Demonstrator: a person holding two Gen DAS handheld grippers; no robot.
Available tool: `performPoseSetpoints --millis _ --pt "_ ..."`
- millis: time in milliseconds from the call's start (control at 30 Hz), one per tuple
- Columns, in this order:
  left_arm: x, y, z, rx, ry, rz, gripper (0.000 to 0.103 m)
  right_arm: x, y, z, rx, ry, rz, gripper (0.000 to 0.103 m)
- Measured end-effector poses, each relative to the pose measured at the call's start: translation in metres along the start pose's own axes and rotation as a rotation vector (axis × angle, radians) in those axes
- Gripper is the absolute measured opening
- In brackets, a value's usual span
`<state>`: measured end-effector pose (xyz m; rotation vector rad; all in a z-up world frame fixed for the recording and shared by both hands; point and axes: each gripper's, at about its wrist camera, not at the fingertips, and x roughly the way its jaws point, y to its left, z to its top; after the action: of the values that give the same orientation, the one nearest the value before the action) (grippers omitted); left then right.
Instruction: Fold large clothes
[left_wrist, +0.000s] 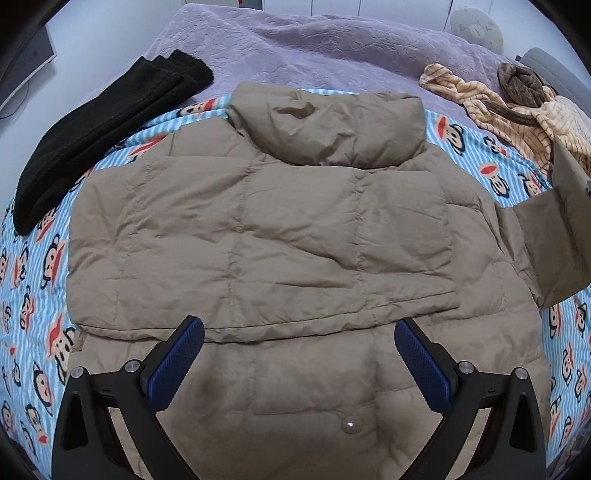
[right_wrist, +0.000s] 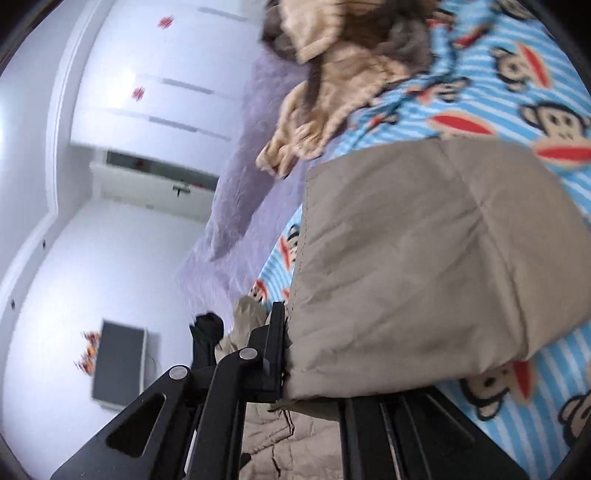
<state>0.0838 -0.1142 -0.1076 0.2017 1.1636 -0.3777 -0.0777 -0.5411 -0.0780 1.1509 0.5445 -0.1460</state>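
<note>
Left wrist: quilted tan puffer jacket (left_wrist: 258, 229), left fingers (left_wrist: 195, 332) apart, right fingers (right_wrist: 277, 332) clamping its sleeve (right_wrist: 424, 258).

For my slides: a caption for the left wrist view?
Open left gripper above a tan puffer jacket on a monkey-print blanket, one sleeve lifted.

Right wrist view smeared by motion: striped beige garment (right_wrist: 325, 110) and wardrobe doors (right_wrist: 166, 92) lack detail. Jacket sleeve (right_wrist: 424, 258) covers the right gripper (right_wrist: 286, 354) fingertips (pads not visible). Left wrist view: sleeve end (left_wrist: 569, 221) cut by right edge; jacket (left_wrist: 258, 229) hem runs off the bottom.
</note>
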Motion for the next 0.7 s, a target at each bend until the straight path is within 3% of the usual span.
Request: performPoseSetpoints --millis 167,267,400,567,700 --pt "0.004 0.033 -0.003 -0.057 -0.006 0.013 0.103 0.079 0.102 -0.057 -0.354 0.157 -0.029 0.009" --pt "0.008 0.043 -0.007 -0.080 -0.002 0.017 0.103 0.124 0.125 -0.099 -0.447 0.255 -0.075 0.009" --pt "0.016 0.049 -0.012 -0.103 0.009 0.008 0.103 0.166 0.115 -0.141 -0.493 0.362 -0.172 0.009" --pt "0.018 0.043 -0.007 -0.097 0.000 -0.024 0.103 0.186 0.064 -0.158 -0.391 0.432 -0.277 0.009" --pt "0.019 0.036 0.003 -0.078 -0.006 -0.041 0.103 0.185 0.048 -0.150 -0.321 0.465 -0.239 0.009"
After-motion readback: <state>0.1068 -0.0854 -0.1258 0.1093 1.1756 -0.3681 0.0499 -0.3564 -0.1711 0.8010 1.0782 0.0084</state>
